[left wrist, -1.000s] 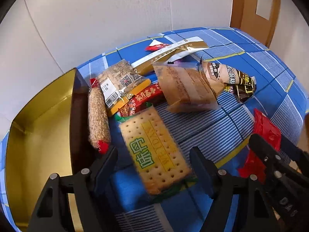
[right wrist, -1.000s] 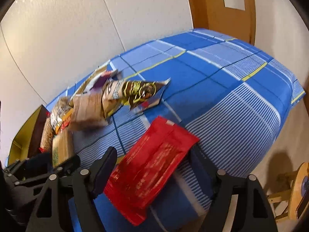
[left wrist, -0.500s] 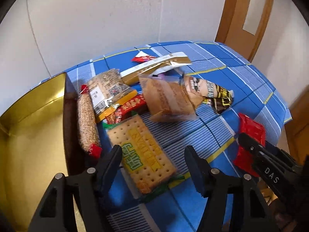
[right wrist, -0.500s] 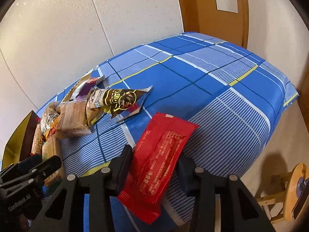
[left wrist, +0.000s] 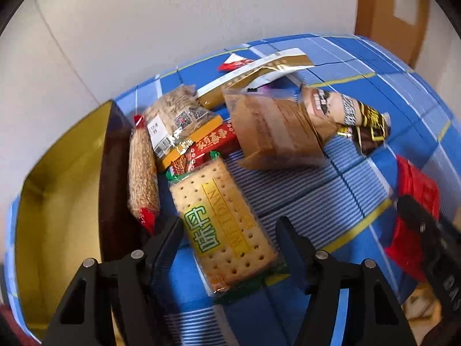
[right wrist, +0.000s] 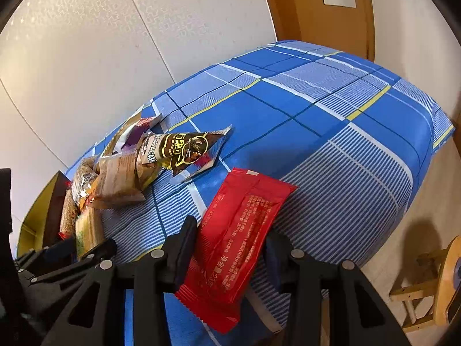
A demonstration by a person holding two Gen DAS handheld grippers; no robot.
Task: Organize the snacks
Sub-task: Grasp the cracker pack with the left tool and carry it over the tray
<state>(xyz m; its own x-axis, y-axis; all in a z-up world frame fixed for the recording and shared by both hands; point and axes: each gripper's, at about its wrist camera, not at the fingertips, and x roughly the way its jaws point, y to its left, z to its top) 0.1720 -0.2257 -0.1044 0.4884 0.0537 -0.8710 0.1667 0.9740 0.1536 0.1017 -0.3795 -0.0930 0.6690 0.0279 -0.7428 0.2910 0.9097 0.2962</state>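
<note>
The right gripper [right wrist: 229,240] has just closed and clamps the red snack packet [right wrist: 239,248] for lifting. The left gripper [left wrist: 229,238], jaws apart after narrowing, straddles the cracker pack [left wrist: 223,225]; the gold box [left wrist: 57,190] waits at nine o'clock.

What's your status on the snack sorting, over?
Right gripper shut on red packet. Left gripper straddles cracker pack, jaws just closed in, pads not touching. Gold box open alongside; nothing in the way.
</note>
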